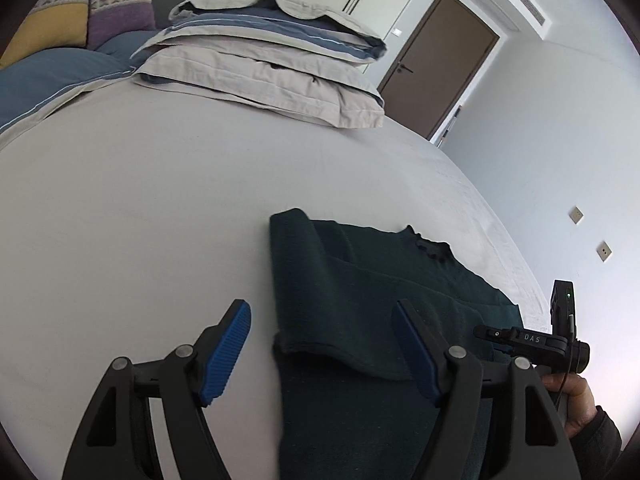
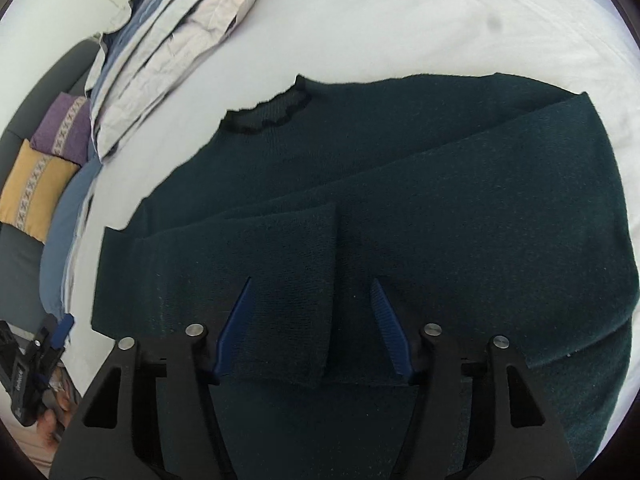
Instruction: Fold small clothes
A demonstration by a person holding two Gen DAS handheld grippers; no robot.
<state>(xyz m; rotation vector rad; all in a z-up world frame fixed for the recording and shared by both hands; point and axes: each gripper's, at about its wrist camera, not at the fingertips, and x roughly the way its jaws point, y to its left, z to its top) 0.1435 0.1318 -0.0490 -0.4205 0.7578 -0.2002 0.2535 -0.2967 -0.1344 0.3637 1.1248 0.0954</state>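
— White bed sheet fills most of what your grippers look at, with folded grey and blue bedding stacked at its far end, a purple cushion and a yellow cushion beyond that, and a brown door in the far right wall.

— Where does the garment lie?

— Your dark green sweater lies flat on the bed, its black-trimmed collar toward the far side. Both sleeves are folded in across the body, and one sleeve cuff lies on top near you.

— What about my right gripper?

— Your right gripper points down over that cuff. Its blue fingers stand partly apart, one on each side of the cuff, and I cannot tell whether they touch the knit.

— And the left?

— Your left gripper hangs over the sweater's left edge with its fingers spread wide. One pad is over bare sheet, the other over the green fabric, and they hold nothing. At the right edge of that view your right hand grips the other tool's handle.
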